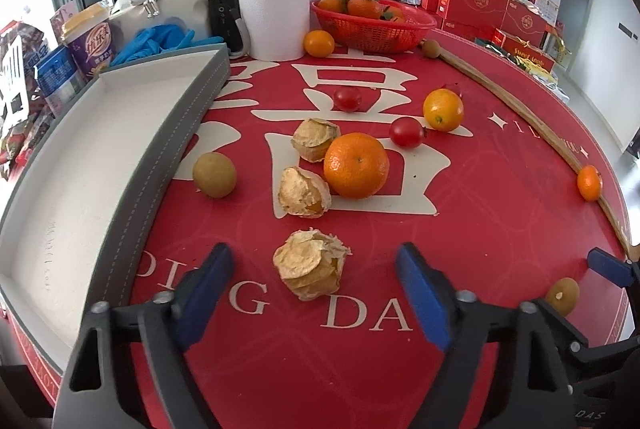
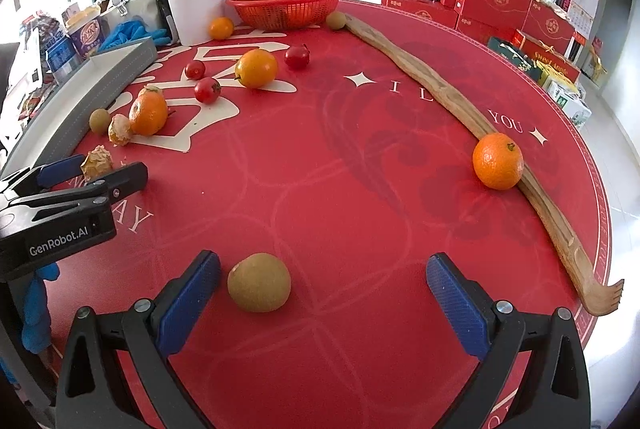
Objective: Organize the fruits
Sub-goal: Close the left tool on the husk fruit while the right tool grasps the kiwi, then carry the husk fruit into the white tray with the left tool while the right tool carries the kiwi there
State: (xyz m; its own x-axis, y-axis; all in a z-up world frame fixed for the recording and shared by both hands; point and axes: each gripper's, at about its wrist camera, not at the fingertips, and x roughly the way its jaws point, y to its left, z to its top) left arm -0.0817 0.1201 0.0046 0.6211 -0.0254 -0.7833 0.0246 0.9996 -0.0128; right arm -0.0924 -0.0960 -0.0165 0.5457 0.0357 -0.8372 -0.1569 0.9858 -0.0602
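Fruits lie loose on a red round table (image 1: 500, 213). My left gripper (image 1: 316, 269) is open, with a papery husked physalis (image 1: 310, 269) between its blue pads. Beyond lie two more physalis (image 1: 304, 193), a large orange (image 1: 356, 165), a brown longan (image 1: 214, 175), cherry tomatoes (image 1: 406, 132) and a smaller orange (image 1: 443, 109). An empty grey-and-white tray (image 1: 188, 117) lies at the left. My right gripper (image 2: 322, 283) is open around a brown longan (image 2: 259, 282), which lies nearer the left pad. The left gripper (image 2: 96, 169) shows in the right wrist view too.
A red basket (image 1: 372, 29) of tangerines stands at the back beside a paper towel roll (image 1: 274, 15). A long wooden back scratcher (image 2: 460, 109) curves along the right, with an orange (image 2: 498, 161) against it. Red gift boxes (image 2: 496, 5) and clutter ring the far edge.
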